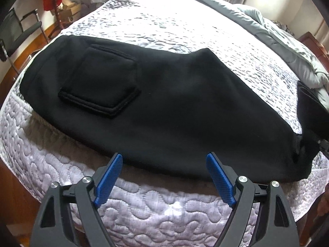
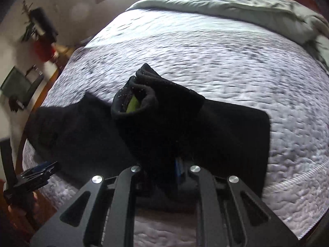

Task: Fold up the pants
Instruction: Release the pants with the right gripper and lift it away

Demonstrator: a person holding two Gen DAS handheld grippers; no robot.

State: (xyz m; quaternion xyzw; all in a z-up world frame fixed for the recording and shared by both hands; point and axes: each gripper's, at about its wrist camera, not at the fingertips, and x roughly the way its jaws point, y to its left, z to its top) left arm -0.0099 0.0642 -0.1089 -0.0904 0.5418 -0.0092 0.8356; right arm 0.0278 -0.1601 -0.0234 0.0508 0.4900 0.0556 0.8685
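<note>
- The black fleece pants [image 1: 164, 107] lie flat on the white quilted bed cover [image 1: 144, 212], long axis running left to right across my left wrist view: waist and patch back pocket [image 1: 98, 86] at the left, legs trailing off to the right.
- My left gripper [image 1: 164, 164] hangs over the near long edge of the pants, angled steeply down, blue pads [image 1: 108, 182] spread wide with nothing between them; it is released.
- My right gripper [image 2: 164, 170] is clenched on the leg end: black cloth is bunched between its jaws, and the ribbed cuff [image 2: 133, 100] stands up ahead of it, its opening showing a yellow-green patch inside.
- In the right wrist view the lifted leg lies over the flat part of the pants, pointing toward the waist side; my left gripper [image 2: 39, 170] shows at the lower left edge.
- Judgement: the fold turns on carrying the cuff along the long axis to the waist; my right hand holds the moving end, my left is nearer the middle and is free to pin or smooth the crease.
- A grey rumpled duvet [image 1: 277, 41] lies along the far side of the bed, well apart.
</note>
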